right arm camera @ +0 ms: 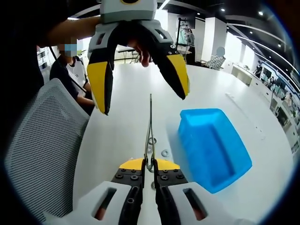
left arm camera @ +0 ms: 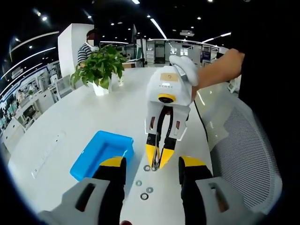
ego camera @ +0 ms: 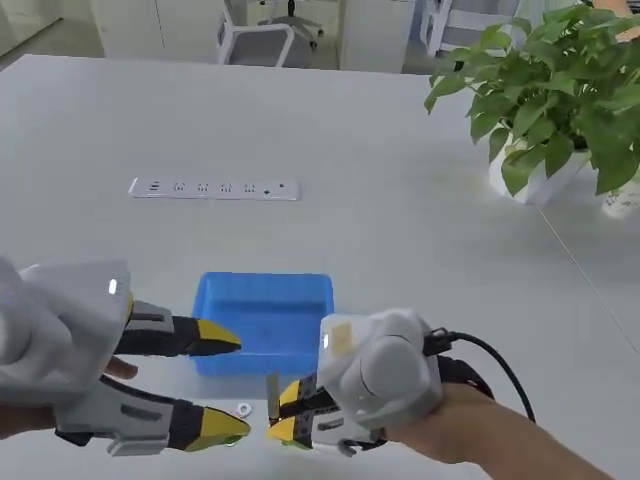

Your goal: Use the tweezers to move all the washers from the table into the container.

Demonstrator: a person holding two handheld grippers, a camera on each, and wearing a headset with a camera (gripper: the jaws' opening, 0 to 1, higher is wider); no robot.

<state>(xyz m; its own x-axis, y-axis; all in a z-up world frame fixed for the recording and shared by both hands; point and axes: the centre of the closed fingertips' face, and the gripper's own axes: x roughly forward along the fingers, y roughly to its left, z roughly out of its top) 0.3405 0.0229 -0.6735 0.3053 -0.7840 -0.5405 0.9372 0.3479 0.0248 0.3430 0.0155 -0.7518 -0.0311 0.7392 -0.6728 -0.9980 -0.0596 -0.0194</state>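
The blue container (ego camera: 265,320) sits on the white table, also in the left gripper view (left arm camera: 101,152) and the right gripper view (right arm camera: 213,145). My right gripper (ego camera: 292,412) (right arm camera: 149,165) is shut on thin metal tweezers (right arm camera: 150,124) (ego camera: 272,393), which point toward the left gripper. A washer (ego camera: 244,408) lies just left of the tweezers' tip. In the left gripper view the tweezers' tip rests beside a washer (left arm camera: 147,168), with three more washers (left arm camera: 144,196) nearer. My left gripper (ego camera: 228,383) (left arm camera: 152,164) stands open with nothing between its fingers, facing the right one.
A white power strip (ego camera: 215,189) lies beyond the container. A potted plant (ego camera: 555,110) stands at the far right. A mesh chair back (right arm camera: 42,154) is near the table's front edge. People sit in the background.
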